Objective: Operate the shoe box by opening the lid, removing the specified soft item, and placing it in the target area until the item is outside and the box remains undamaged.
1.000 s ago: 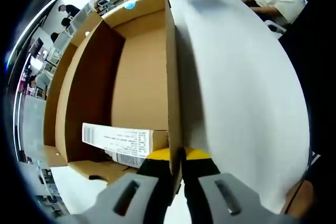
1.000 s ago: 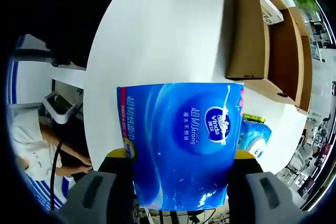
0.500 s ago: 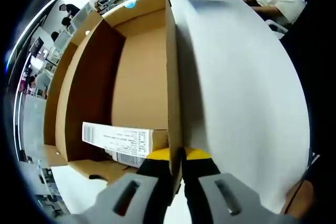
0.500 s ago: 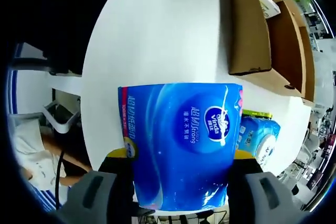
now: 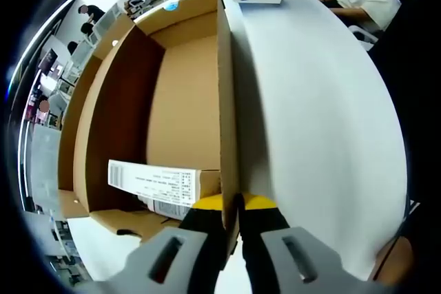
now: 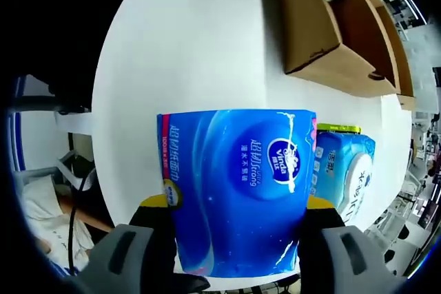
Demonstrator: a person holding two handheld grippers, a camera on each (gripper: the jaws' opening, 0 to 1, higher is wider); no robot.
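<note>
My right hand-held gripper (image 6: 234, 222) clamps the blue tissue pack (image 6: 238, 187) crosswise between its jaws, out of the shoe box (image 6: 324, 29) and above bare white table (image 6: 186, 46) — my left hand-held gripper (image 5: 231, 218) pinches the box wall (image 5: 226, 101).

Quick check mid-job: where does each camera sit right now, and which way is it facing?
Left gripper view: rides the left tongs, which pinch the near wall of the open shoe box; it looks along that wall over the white table.
Right gripper view: rides the right tongs, which hold a blue tissue pack; it looks down at the table.
Shared: both show the box, the table, and the tissue pack, small at the table's far edge in the left gripper view.
</note>
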